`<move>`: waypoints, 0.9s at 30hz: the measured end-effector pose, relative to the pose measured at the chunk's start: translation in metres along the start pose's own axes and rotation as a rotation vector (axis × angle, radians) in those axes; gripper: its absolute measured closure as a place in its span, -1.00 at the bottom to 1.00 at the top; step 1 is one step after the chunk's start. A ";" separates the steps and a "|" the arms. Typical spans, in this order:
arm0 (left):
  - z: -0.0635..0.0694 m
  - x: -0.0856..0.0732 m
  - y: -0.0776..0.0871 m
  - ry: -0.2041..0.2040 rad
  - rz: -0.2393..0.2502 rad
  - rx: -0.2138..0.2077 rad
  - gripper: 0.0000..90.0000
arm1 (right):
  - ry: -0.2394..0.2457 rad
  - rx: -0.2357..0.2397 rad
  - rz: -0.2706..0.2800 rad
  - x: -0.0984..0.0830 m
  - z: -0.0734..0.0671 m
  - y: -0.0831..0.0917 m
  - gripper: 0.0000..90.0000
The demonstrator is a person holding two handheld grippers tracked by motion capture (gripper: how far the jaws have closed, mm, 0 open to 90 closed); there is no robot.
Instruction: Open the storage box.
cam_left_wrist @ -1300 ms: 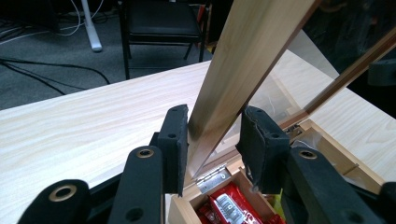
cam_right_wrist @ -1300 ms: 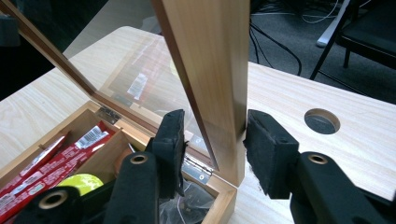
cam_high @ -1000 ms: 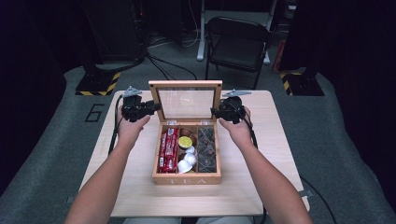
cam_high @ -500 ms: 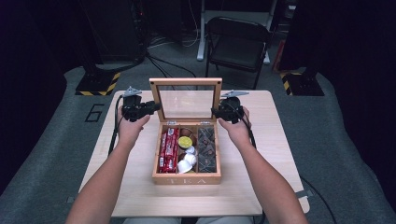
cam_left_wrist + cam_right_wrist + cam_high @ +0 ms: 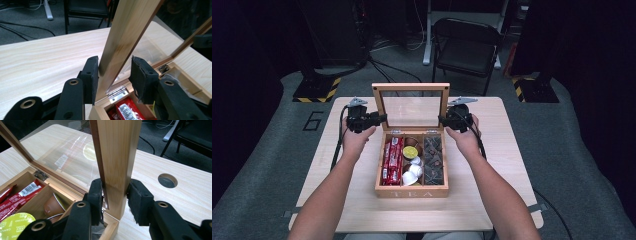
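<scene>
A wooden tea box (image 5: 412, 192) sits mid-table with its glass lid (image 5: 411, 86) standing upright. My left gripper (image 5: 382, 119) straddles the lid's left frame (image 5: 130, 30). Its jaws have just been opening: one pad (image 5: 91, 75) rests against the wood and the other stands clear of it. At the opposite side my right gripper (image 5: 442, 120) is shut on the lid's right frame (image 5: 117, 152), both pads pressed to it low down. In the box lie red packets (image 5: 392, 160), capsules (image 5: 412, 152) and dark tea bags (image 5: 433, 157).
The light wooden table (image 5: 512, 150) has a round hole (image 5: 167, 180) near its far right edge. A black folding chair (image 5: 467, 50) stands behind it, with floor cables and a yellow-black striped base (image 5: 317, 90) at the back left.
The lid's top edge stands slightly higher than a second ago. Both hands have stayed at the lid's sides.
</scene>
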State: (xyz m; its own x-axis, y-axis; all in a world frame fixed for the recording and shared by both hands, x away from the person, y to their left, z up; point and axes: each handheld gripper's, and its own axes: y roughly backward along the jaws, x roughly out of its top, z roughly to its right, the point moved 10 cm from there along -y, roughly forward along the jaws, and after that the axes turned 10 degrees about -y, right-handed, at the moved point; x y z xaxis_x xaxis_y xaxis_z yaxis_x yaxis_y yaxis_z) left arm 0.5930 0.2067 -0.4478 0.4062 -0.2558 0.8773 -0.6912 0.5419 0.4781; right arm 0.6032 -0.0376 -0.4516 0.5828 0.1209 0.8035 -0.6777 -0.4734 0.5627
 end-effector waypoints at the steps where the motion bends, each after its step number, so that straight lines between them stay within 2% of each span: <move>1: -0.001 -0.002 -0.003 0.004 0.001 0.003 0.29 | -0.001 0.000 0.001 0.000 0.000 0.000 0.44; 5: -0.002 -0.006 -0.007 -0.020 -0.015 0.010 0.31 | -0.003 -0.003 0.002 0.000 0.000 0.000 0.44; 8: -0.003 -0.007 -0.007 -0.022 -0.018 0.010 0.34 | -0.008 0.001 0.004 0.000 0.000 0.000 0.43; 10: -0.002 -0.008 -0.007 -0.020 -0.019 0.007 0.34 | -0.008 0.017 0.009 -0.001 0.002 -0.001 0.40; 13: -0.003 -0.009 -0.008 -0.021 -0.018 0.009 0.34 | -0.041 0.057 0.017 -0.002 0.004 -0.002 0.38; 22: -0.003 -0.011 -0.009 -0.010 -0.024 0.011 0.36 | -0.034 0.045 0.006 -0.006 0.004 -0.008 0.33; 27: -0.004 -0.014 -0.011 0.001 -0.037 0.016 0.37 | -0.019 0.024 0.000 -0.007 0.006 -0.010 0.42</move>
State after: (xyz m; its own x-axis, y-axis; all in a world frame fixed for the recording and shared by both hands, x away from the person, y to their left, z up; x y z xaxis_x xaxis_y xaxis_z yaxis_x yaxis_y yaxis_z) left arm 0.5976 0.2074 -0.4657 0.4319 -0.2747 0.8591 -0.6854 0.5192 0.5106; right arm 0.6084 -0.0394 -0.4644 0.5912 0.1042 0.7998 -0.6671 -0.4942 0.5574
